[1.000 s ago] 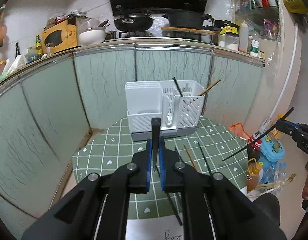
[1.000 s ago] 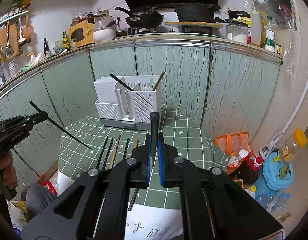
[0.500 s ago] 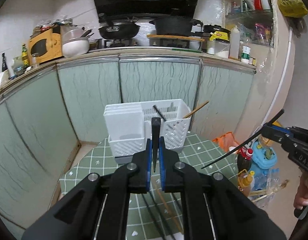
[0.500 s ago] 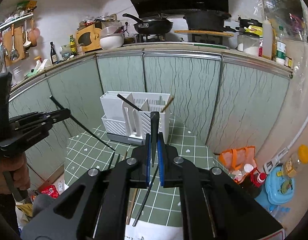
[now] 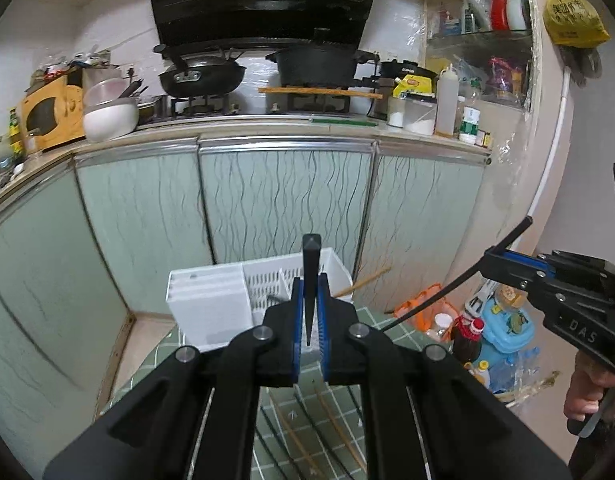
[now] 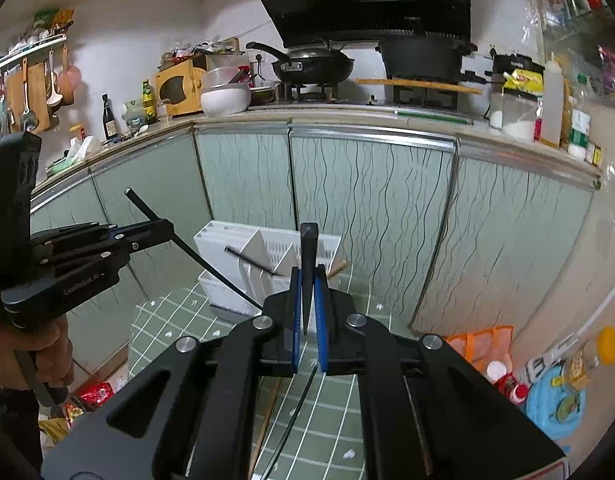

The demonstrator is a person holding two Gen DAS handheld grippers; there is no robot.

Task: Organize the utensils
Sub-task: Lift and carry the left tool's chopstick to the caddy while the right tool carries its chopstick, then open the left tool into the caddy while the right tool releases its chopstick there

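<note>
Left hand-held gripper (image 5: 309, 312) clamped on 1 black chopstick (image 6: 195, 249). Right hand-held gripper (image 6: 308, 312) likewise gripping another (image 5: 447, 290). Only right view shows a black chopstick inside white caddy (image 6: 227, 246).

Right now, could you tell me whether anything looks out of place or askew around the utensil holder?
Several chopsticks lie loose on the green checked tablecloth rather than in the white utensil holder. Inside the holder, a black chopstick and a wooden chopstick lean askew, the wooden one poking out over the rim. Nothing looks spilled or damaged.

"DAS" in raised letters on the right gripper (image 5: 495, 262); "GenRobot.AI" on the left gripper (image 6: 163, 227); "SUPOR" on the black cooker (image 5: 403, 74).
</note>
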